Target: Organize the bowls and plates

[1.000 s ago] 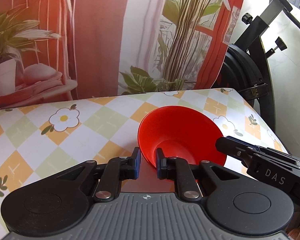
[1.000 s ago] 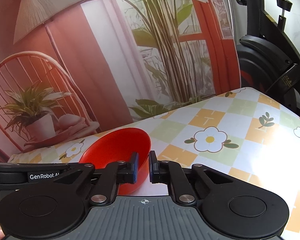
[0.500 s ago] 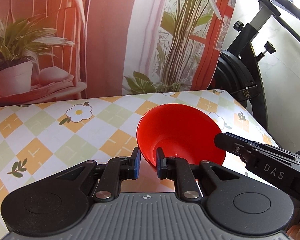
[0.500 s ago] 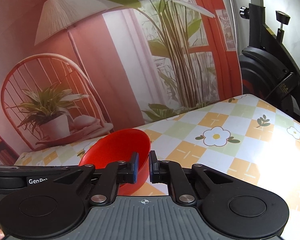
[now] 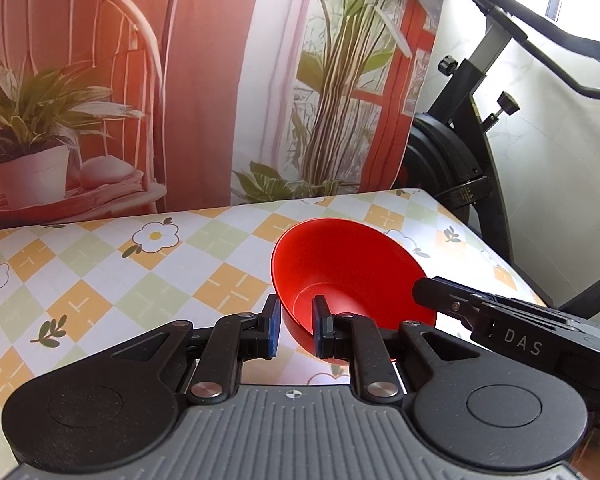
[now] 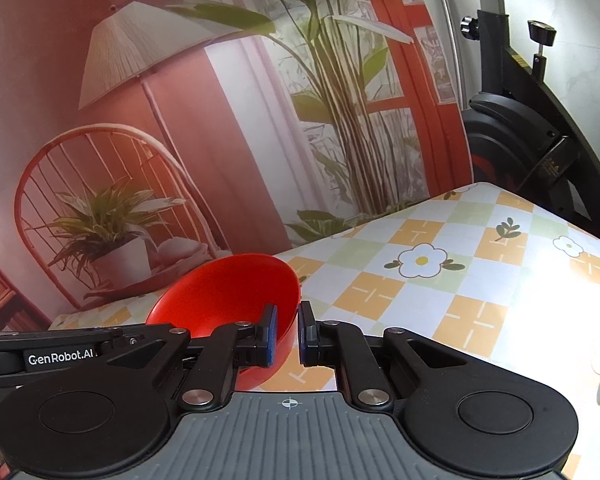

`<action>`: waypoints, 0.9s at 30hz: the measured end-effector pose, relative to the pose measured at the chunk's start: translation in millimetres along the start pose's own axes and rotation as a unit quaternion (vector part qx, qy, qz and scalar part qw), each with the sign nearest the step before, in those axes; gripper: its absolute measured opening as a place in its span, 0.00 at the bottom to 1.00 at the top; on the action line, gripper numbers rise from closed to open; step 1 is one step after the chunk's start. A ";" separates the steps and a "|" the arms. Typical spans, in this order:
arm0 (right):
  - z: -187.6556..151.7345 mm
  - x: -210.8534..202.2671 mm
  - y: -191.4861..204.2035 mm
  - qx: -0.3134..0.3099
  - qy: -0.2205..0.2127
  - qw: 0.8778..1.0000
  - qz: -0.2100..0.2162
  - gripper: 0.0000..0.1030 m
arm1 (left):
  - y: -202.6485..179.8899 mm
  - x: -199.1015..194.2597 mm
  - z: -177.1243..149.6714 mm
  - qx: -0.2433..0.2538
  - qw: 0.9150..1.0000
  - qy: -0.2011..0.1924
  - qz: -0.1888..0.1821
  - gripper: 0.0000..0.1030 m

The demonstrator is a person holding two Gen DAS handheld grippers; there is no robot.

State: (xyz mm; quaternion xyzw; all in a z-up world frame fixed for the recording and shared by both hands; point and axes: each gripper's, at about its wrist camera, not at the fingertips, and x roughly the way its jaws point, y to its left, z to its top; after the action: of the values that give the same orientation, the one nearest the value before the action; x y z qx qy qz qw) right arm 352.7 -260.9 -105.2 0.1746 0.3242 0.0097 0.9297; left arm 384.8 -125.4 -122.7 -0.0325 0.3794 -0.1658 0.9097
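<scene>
The red bowl [image 5: 352, 276] hung above the checked tablecloth [image 5: 100, 276], near its far right corner, tilted so its mouth faced up and away from me toward the printed backdrop [image 5: 204, 80]; being round, it had no long axis to speak of. My left gripper [image 5: 296, 328] pinched its near rim, one pad inside, one outside. My right gripper [image 6: 287, 334] pinched the opposite rim the same way. I judged this the carrying step; next I would need a spot to set it level, though no other dishes showed.
</scene>
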 end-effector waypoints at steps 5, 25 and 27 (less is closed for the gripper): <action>-5.8 -20.8 13.3 0.000 -0.005 1.000 0.008 0.10 | 2.6 -27.9 -6.4 -0.008 1.000 -0.009 -0.002 0.17; -50.1 -91.7 55.7 -0.004 -0.006 1.000 0.024 0.10 | 15.9 -107.2 -61.3 -0.041 0.999 -0.026 0.002 0.17; -53.8 -95.8 57.3 -0.005 -0.004 1.000 0.024 0.10 | 15.9 -111.9 -66.3 -0.044 0.999 -0.027 0.002 0.17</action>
State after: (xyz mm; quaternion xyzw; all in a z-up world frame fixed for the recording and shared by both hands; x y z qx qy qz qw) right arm 249.8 -202.6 -68.1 0.1780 0.3159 0.0330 0.9314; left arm 269.2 -69.5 -96.7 -0.0765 0.3617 -0.1456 0.9177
